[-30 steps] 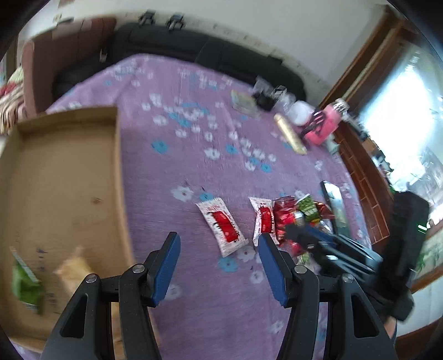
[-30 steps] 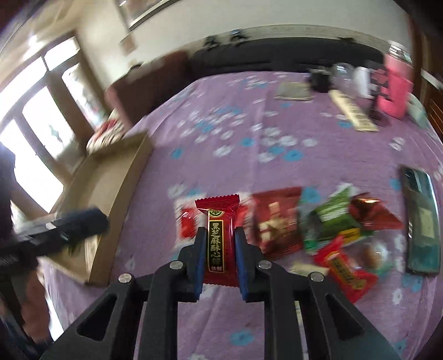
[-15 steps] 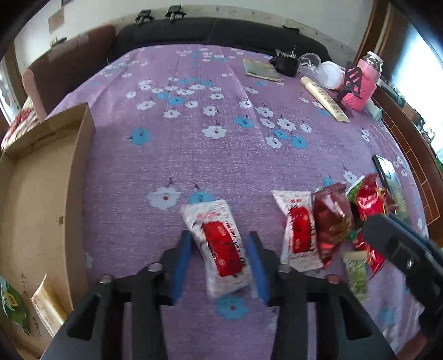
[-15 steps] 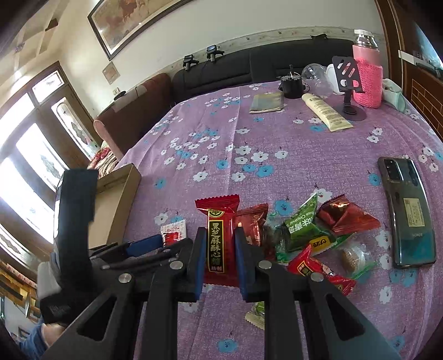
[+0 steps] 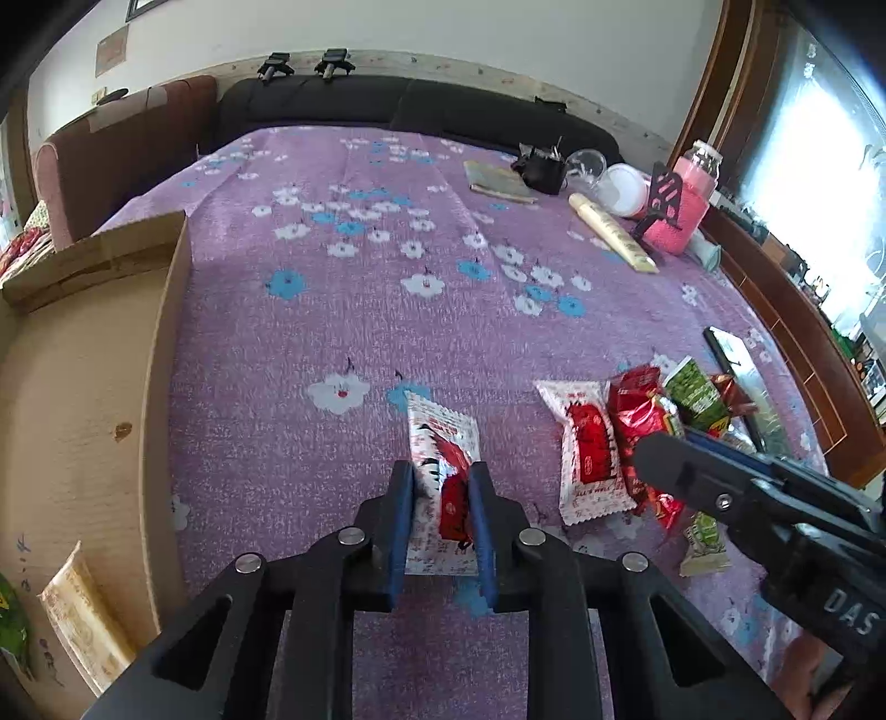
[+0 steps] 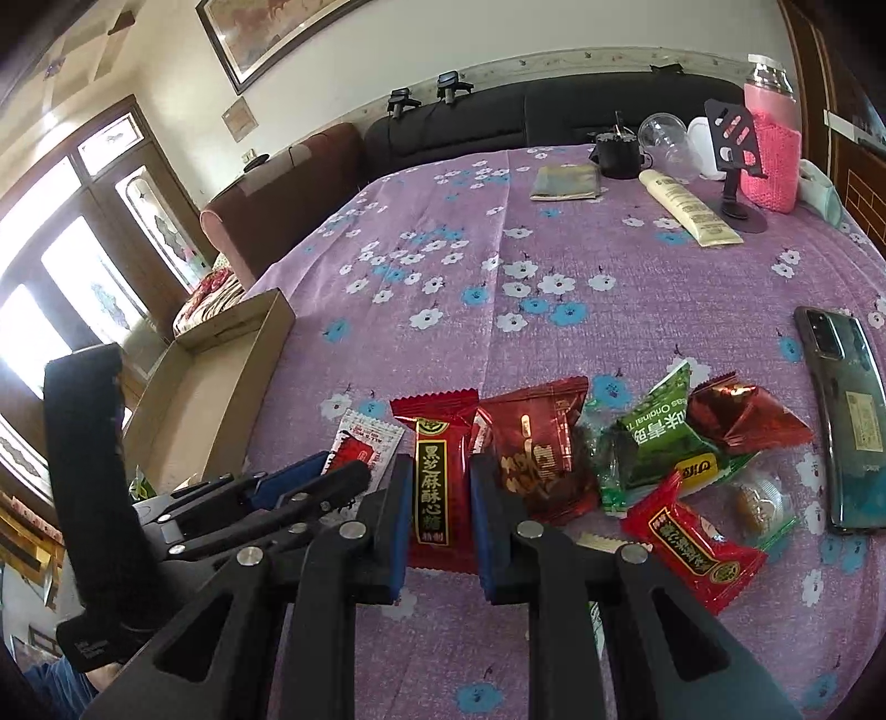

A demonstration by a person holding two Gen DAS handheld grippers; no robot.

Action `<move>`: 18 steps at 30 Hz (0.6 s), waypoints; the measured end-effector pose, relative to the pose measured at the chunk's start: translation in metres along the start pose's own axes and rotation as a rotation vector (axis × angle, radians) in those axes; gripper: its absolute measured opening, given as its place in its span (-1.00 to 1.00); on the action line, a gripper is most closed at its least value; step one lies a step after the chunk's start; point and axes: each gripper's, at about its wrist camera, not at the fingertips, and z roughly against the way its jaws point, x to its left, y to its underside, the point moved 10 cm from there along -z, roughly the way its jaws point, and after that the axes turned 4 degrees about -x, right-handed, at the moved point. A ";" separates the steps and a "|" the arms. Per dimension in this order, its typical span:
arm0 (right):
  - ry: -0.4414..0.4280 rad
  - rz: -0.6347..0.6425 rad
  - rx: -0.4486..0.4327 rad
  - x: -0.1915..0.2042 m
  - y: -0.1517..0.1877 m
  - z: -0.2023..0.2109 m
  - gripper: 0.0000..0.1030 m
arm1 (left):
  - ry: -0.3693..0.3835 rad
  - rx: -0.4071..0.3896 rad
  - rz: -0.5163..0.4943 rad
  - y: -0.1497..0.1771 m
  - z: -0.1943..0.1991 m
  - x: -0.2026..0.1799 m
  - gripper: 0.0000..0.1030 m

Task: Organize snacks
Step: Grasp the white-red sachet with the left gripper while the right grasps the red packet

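Both grippers pinch packets: left [image 5: 441, 487] white-red, blurred print; right [image 6: 441, 487] red "黑芝麻酥心糖".

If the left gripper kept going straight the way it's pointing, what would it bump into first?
Probably just the purple flowered tablecloth. The left gripper, whose jaws have just been closing, already pinches the white-and-red snack packet and points downward at the bare cloth beyond it. Depth is hard to judge here.

Pale walls, a framed picture [image 6: 266, 33], a black sofa [image 5: 387, 108] behind — bright windows [image 6: 50, 288] (left side).
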 end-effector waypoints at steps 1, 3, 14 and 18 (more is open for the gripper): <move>-0.001 -0.002 -0.001 -0.001 0.000 0.000 -0.65 | 0.001 -0.008 -0.003 -0.001 0.001 0.000 -0.66; -0.002 -0.005 -0.006 -0.001 0.000 0.001 -0.65 | 0.006 -0.015 -0.004 -0.002 0.003 -0.001 -0.67; 0.001 -0.021 0.002 -0.006 0.001 0.000 -0.65 | -0.014 0.026 -0.068 0.007 -0.004 -0.010 -0.26; 0.000 -0.028 0.003 -0.007 0.000 0.000 -0.65 | -0.094 -0.001 -0.177 0.010 -0.007 -0.017 -0.49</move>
